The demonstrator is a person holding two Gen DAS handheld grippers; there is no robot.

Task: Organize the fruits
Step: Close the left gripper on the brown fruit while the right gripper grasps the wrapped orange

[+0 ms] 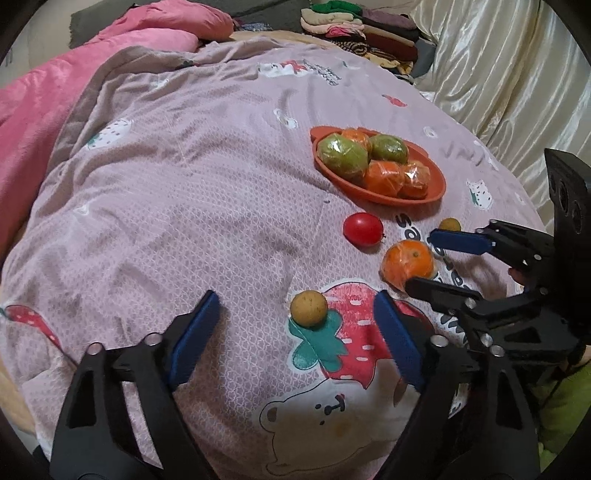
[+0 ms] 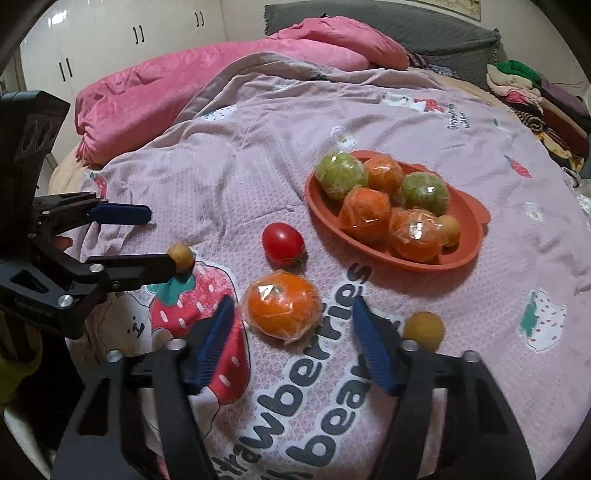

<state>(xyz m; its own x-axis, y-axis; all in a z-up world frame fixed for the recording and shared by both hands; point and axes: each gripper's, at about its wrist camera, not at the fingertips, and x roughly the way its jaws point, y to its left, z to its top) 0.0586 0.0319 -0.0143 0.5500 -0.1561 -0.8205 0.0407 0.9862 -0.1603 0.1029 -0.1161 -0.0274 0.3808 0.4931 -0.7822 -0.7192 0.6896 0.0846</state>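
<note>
An orange oval tray [image 1: 436, 184] [image 2: 476, 229] lies on the pink bedspread and holds several plastic-wrapped oranges and green fruits plus one small yellow fruit [image 2: 448, 229]. Loose on the spread are a red tomato [image 1: 362, 229] [image 2: 282, 240], a wrapped orange [image 1: 407, 263] [image 2: 283, 304] and two small yellow fruits [image 1: 308, 308] [image 2: 423, 328]. My left gripper [image 1: 295, 343] [image 2: 159, 240] is open, with one yellow fruit [image 2: 181, 256] just ahead between its fingers. My right gripper [image 2: 291, 339] [image 1: 421, 258] is open, its fingers on either side of the wrapped orange.
A pink blanket [image 2: 207, 85] is bunched at the far side of the bed. Folded clothes [image 1: 354, 29] are stacked at the back. A satin curtain [image 1: 498, 66] hangs to the right. White wardrobe doors [image 2: 110, 37] stand behind the bed.
</note>
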